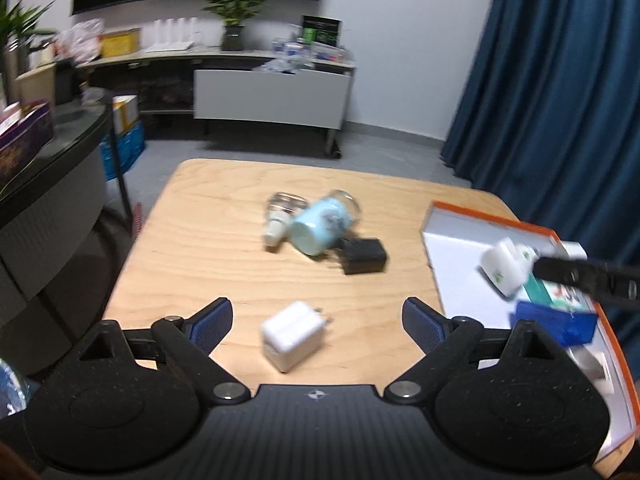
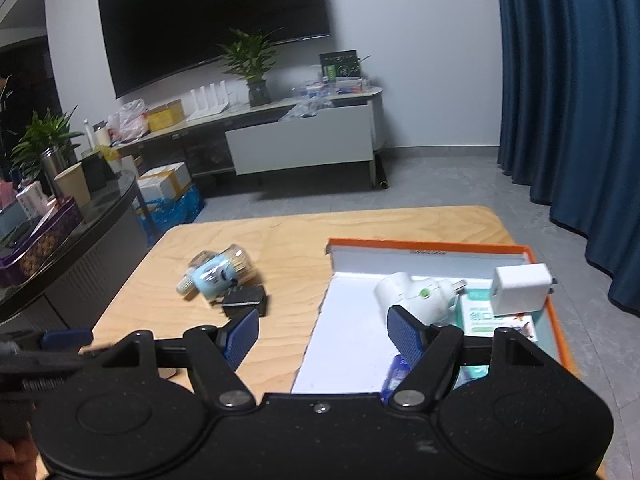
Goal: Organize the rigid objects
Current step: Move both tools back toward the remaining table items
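Blue-padded jaws on both grippers stood wide and held nothing.

We saw the left gripper (image 1: 318, 322) spread above the wooden table (image 1: 208, 240), a white charger (image 1: 294, 336) lying between its fingers, untouched. We saw the right gripper (image 2: 322, 332) spread across the near-left edge of the orange-rimmed box (image 2: 424, 246), its right pad just beside a white plug adapter (image 2: 416, 294) in the box. A pale blue cup (image 1: 320, 226) and black adapter (image 1: 364, 256) lay mid-table.

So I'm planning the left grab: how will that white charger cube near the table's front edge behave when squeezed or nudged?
The white charger cube looks like hard plastic, so it should stay stiff. Its flat sides suggest it slides rather than rolls, though smooth faces may slip a little. Metal prongs stick out on one side, so it could twist if the open left hand-held gripper catches them.
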The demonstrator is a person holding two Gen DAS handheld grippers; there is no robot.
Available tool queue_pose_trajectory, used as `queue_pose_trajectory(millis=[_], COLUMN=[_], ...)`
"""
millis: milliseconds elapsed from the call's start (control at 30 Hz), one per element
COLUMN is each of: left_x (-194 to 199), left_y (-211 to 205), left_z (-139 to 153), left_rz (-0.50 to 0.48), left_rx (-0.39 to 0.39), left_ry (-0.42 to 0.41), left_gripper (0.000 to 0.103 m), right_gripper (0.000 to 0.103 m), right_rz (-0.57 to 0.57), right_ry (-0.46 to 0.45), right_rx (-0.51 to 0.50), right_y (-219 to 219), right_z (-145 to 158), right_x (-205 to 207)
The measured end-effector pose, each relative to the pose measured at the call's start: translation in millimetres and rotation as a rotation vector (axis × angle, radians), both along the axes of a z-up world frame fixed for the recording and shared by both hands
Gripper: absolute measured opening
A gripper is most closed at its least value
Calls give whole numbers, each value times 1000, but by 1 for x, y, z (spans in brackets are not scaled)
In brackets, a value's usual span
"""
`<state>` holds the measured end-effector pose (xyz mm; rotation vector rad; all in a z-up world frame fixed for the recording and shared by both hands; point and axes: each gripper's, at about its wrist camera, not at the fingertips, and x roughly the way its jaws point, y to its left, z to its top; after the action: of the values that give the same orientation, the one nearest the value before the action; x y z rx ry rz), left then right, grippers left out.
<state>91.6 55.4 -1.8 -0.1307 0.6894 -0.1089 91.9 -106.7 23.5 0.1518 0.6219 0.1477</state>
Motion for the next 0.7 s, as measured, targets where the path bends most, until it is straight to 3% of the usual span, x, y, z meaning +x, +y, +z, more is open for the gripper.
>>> queue_pose_trajectory(millis=[267, 700], left_x=[3, 9], left_y=[18, 5], left_z=[-9, -44], left_rz=[40, -34], left_rx=[19, 94], left_ry=[19, 63], left_gripper=[95, 98], right_gripper=[85, 85], right_rz=[23, 40], right_ry=[3, 18], right_rx=[1, -10], right_y=[9, 17], right_z=[0, -5], right_x=[2, 9])
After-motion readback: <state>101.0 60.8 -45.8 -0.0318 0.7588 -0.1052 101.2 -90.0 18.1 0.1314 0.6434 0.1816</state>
